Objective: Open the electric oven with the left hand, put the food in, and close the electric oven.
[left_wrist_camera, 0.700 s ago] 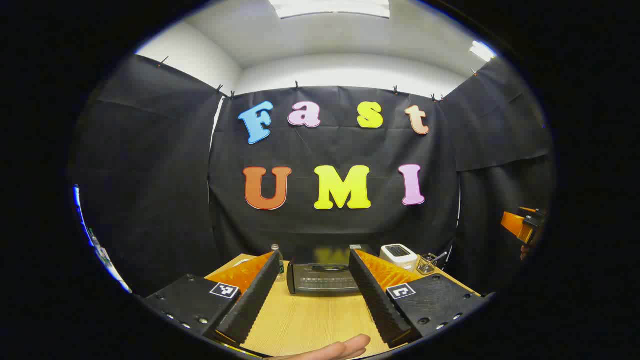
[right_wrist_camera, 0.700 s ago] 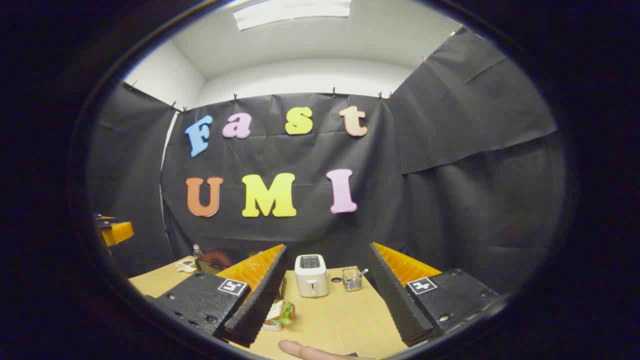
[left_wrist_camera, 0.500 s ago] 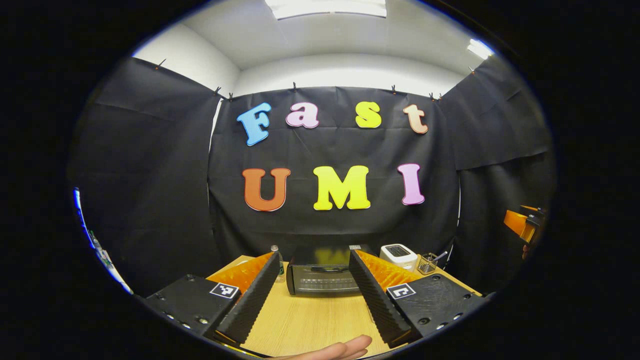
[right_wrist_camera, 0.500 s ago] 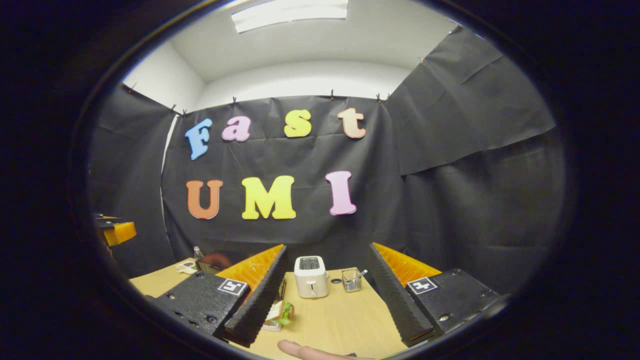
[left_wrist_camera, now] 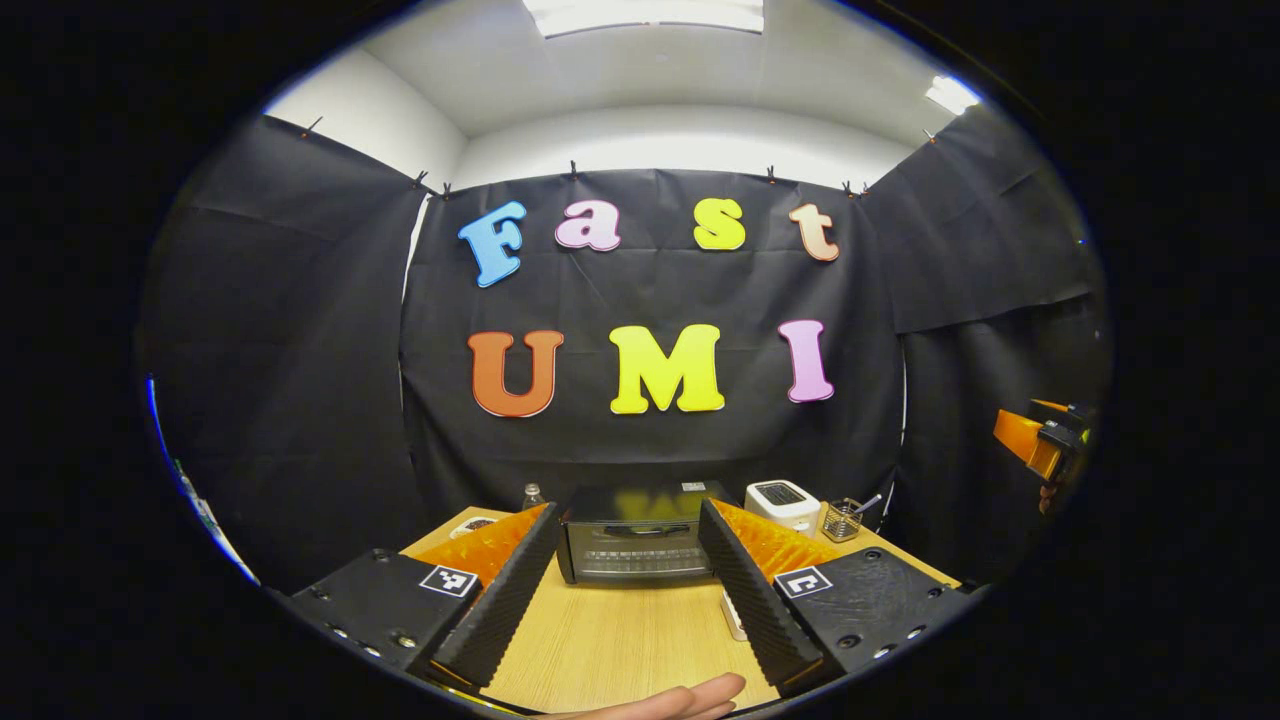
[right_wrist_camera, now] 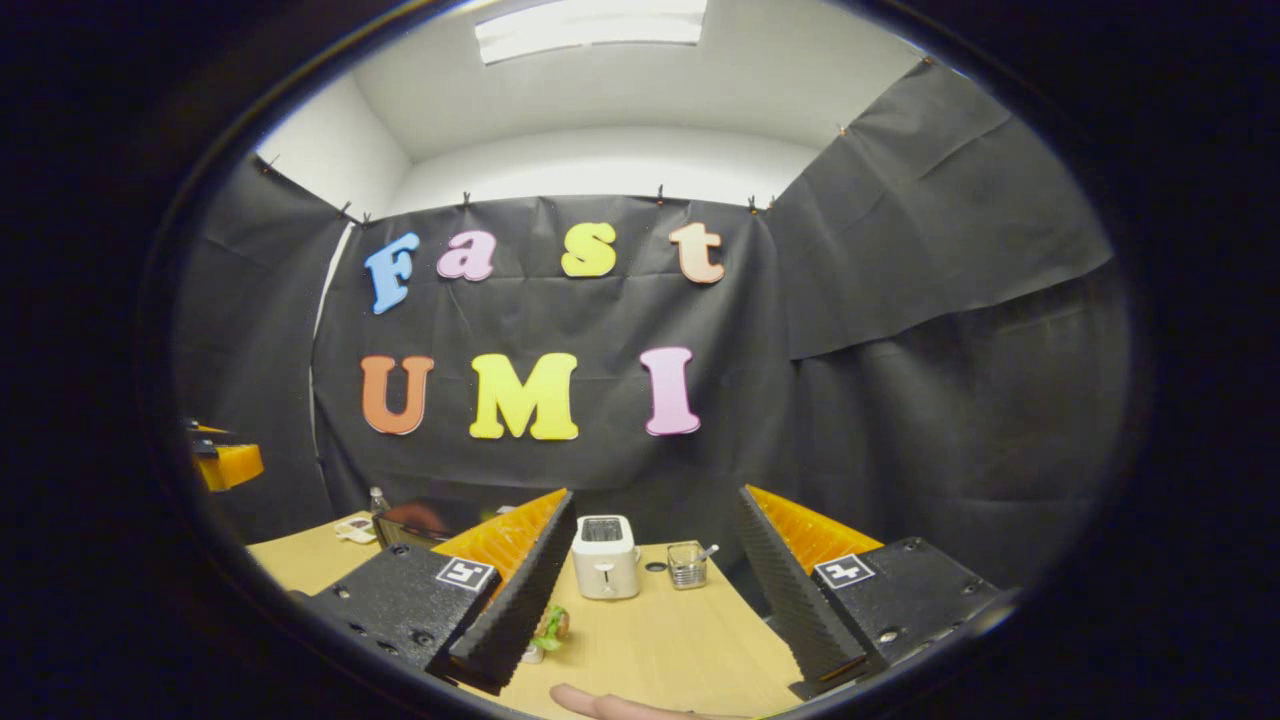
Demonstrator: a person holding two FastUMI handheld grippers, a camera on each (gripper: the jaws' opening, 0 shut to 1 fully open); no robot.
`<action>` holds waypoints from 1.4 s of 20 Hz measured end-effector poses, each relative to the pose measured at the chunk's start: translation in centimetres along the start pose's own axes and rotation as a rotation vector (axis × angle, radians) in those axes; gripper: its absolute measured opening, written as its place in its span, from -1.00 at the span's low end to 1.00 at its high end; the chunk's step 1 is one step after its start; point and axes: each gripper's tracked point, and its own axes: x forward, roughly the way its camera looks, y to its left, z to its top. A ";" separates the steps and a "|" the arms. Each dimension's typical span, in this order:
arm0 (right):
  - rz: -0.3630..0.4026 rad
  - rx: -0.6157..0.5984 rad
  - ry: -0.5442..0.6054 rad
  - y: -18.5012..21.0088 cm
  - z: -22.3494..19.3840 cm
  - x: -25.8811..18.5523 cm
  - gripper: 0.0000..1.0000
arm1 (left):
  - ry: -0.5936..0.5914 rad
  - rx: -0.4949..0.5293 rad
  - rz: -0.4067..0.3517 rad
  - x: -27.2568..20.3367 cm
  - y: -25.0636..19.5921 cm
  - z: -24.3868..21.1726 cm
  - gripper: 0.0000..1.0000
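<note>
Ahead of me the oven (left_wrist_camera: 638,541) sits at the back of the wooden surface (left_wrist_camera: 620,640), a dark, boxy thing with its glass door shut and a handle bar across the top of the door. The food (right_wrist_camera: 548,631), a sandwich with green lettuce showing, lies flat on the surface, in front of the oven's right end.

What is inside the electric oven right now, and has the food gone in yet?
Cannot tell what is inside: the electric oven door is shut and its dark glass hides the interior. The food, a sandwich, lies outside on the table.
</note>
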 end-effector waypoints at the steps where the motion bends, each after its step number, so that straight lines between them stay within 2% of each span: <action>1: -0.004 0.006 -0.003 0.1 -0.1 0.3 0.83 | -0.001 0.004 0.001 0.5 0.0 -0.2 0.84; 2: -0.002 0.011 -0.009 0.4 0.0 0.7 1.00 | 0.001 0.008 0.000 1.0 -0.1 -0.7 0.84; 4: 0.000 0.011 -0.015 0.7 -0.5 1.4 1.00 | 0.004 0.001 -0.015 2.7 -0.5 -1.4 0.84; 5: 0.008 0.017 -0.019 1.1 -0.7 1.7 0.83 | 0.011 -0.004 -0.040 3.5 -1.1 -1.9 0.83; 6: 0.019 0.025 -0.019 1.3 -1.0 1.9 0.83 | 0.020 -0.007 -0.056 4.6 -1.4 -2.3 0.84; 7: 0.033 0.035 -0.018 1.6 -1.5 2.3 1.00 | 0.025 -0.010 -0.062 5.7 -1.6 -2.6 0.84; 11: 0.036 0.044 -0.010 1.3 -2.7 3.7 1.00 | 0.073 -0.007 -0.077 11.6 -2.4 -4.8 0.84; 12: 0.037 0.034 -0.013 1.3 -2.7 3.9 0.83 | 0.106 0.000 -0.095 13.3 -3.0 -5.8 0.84; 17: 0.050 0.024 -0.026 0.9 -3.3 4.6 0.83 | 0.244 0.040 -0.062 21.7 -3.1 -11.2 0.91; 18: 0.063 0.031 -0.027 0.8 -3.6 4.7 1.00 | 0.254 0.041 -0.039 22.9 -2.8 -12.0 0.76; 19: 0.070 0.037 -0.020 0.6 -4.1 4.8 1.00 | 0.266 0.046 -0.042 24.1 -3.1 -12.7 0.91; 20: 0.074 0.039 -0.018 0.3 -4.7 5.0 1.00 | 0.279 0.052 -0.051 25.2 -3.5 -13.5 0.91; 25: 0.066 0.041 -0.001 -1.3 -6.2 6.0 1.00 | 0.329 0.062 -0.033 29.6 -3.9 -17.0 0.92; 28: 0.069 0.042 0.007 -1.8 -6.5 5.9 1.00 | 0.415 0.074 -0.034 30.8 -4.2 -20.1 0.92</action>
